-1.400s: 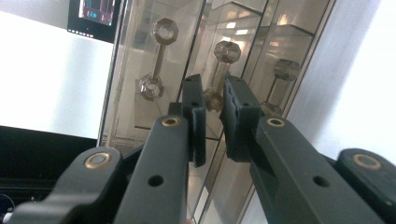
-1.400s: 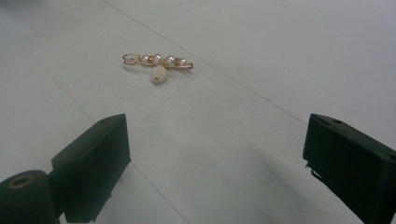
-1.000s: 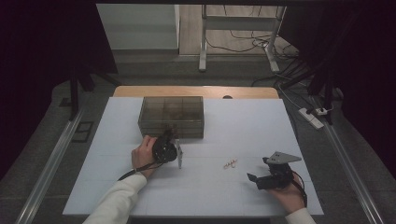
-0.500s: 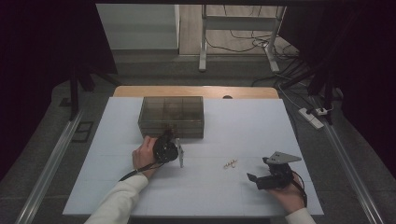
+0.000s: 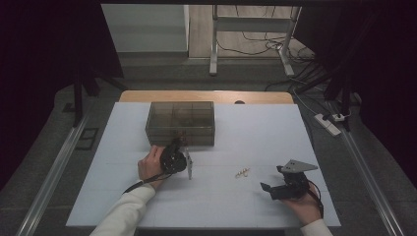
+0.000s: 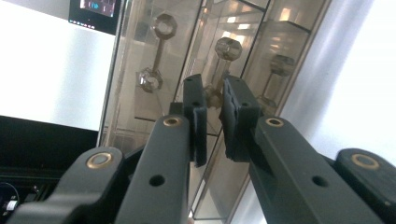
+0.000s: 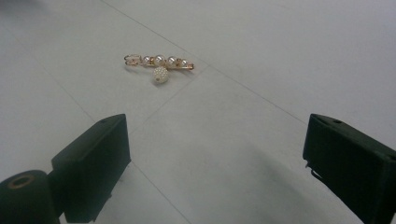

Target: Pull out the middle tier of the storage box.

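Gold-and-pearl brooch (image 7: 160, 65) lies loose on the white table (image 5: 255, 196), between the grippers. Right gripper (image 7: 215, 158) gapes wide before it; left gripper (image 6: 214, 114), nearly clenched on nothing, faces the smoky compartment box (image 5: 180, 122).

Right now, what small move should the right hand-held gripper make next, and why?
Probably ease the right hand-held gripper forward to straddle the pearl pin: its jaws stand wide open, and the pin lies on the white table ahead of them, untouched.
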A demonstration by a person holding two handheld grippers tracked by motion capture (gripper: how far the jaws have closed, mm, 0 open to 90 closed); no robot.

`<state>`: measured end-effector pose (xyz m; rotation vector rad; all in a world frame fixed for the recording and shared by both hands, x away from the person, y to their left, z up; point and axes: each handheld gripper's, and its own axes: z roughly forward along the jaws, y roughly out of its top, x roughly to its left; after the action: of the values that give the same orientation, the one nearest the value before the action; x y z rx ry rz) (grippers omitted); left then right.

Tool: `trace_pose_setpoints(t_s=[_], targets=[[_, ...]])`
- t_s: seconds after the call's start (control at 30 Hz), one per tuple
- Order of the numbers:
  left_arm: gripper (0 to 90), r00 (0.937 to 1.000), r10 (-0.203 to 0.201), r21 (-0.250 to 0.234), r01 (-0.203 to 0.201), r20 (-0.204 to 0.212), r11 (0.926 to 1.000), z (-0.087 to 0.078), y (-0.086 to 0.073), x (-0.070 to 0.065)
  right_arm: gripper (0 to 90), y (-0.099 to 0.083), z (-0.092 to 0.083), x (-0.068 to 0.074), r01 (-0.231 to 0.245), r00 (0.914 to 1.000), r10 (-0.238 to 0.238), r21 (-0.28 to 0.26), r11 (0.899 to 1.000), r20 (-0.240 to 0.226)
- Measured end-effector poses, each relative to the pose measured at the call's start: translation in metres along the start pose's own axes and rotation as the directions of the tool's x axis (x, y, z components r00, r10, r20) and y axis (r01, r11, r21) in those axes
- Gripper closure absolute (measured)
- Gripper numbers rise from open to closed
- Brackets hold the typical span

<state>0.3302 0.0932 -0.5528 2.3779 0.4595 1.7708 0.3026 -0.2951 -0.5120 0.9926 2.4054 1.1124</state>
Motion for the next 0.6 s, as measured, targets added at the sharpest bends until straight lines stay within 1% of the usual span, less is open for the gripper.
trace_pose_setpoints(t_s=[0.27, 0.4, 0.43, 0.6], targets=[[79.7, 1.0, 0.004, -0.006, -0.004, 0.0, 1.0, -0.009, -0.002, -0.003, 7.2, 0.0, -0.001, 0.0, -0.006, 1.0, 0.006, -0.002, 1.0, -0.003], [79.6, 1.0, -0.002, -0.019, 0.002, 0.007, 0.9998, -0.016, -0.005, -0.005, 7.2, 0.0, -0.001, -0.001, -0.006, 1.0, 0.006, -0.002, 1.0, -0.004], [79.6, 1.0, 0.006, -0.018, -0.005, 0.006, 0.9998, -0.017, -0.005, -0.005, 7.2, -0.001, -0.001, -0.001, -0.006, 1.0, 0.006, -0.002, 1.0, -0.003], [79.3, 0.9999, -0.004, -0.023, 0.005, 0.012, 0.9997, -0.018, -0.006, -0.005, 7.2, -0.001, -0.001, -0.001, -0.006, 1.0, 0.006, 0.0, 1.0, -0.004]])
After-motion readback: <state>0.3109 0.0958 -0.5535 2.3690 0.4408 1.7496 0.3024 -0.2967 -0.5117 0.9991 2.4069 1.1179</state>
